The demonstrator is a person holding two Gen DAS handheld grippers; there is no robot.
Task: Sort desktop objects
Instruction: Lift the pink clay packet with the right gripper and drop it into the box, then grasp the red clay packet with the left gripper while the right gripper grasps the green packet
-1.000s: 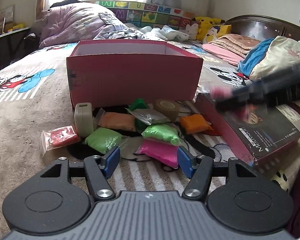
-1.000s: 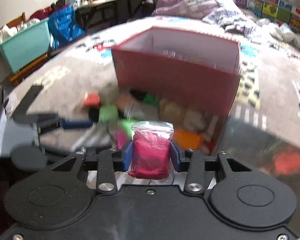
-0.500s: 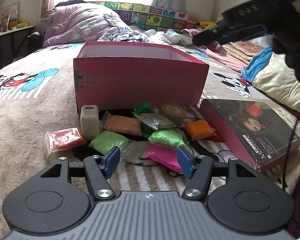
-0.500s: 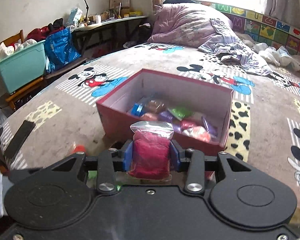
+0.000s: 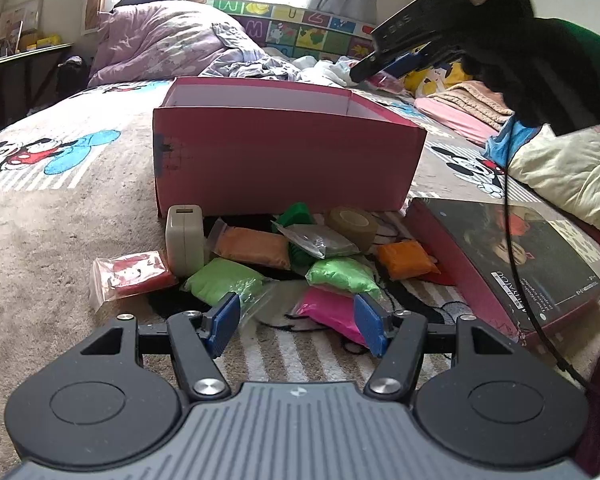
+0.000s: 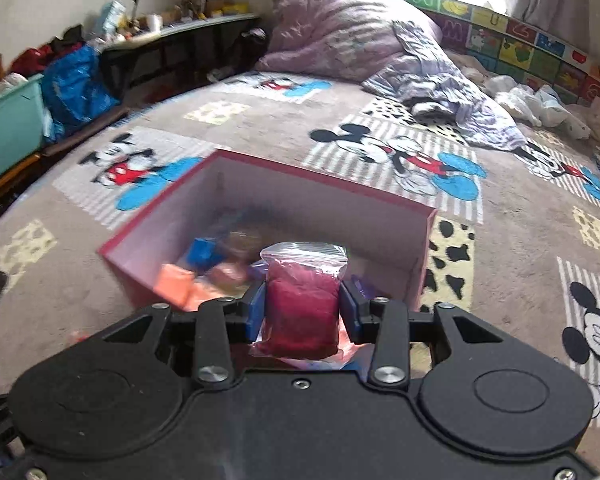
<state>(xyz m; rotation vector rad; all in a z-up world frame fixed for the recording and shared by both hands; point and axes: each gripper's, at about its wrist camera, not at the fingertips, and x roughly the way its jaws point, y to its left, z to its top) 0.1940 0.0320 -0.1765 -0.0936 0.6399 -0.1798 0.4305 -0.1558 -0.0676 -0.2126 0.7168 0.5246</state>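
The right gripper (image 6: 302, 312) is clamped on a dark red clay bag (image 6: 302, 308) above the pink box (image 6: 380, 196), whose contents only its own view shows. The left gripper (image 5: 296, 320) hangs with jaws apart, empty; ahead of it lie loose clay bags (image 5: 340, 274), seen only from there.

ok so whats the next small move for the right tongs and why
Probably open the right tongs and let the dark red clay bag drop. They hold it pinched above the open pink box, over other coloured packets already lying inside, so it should land with them.
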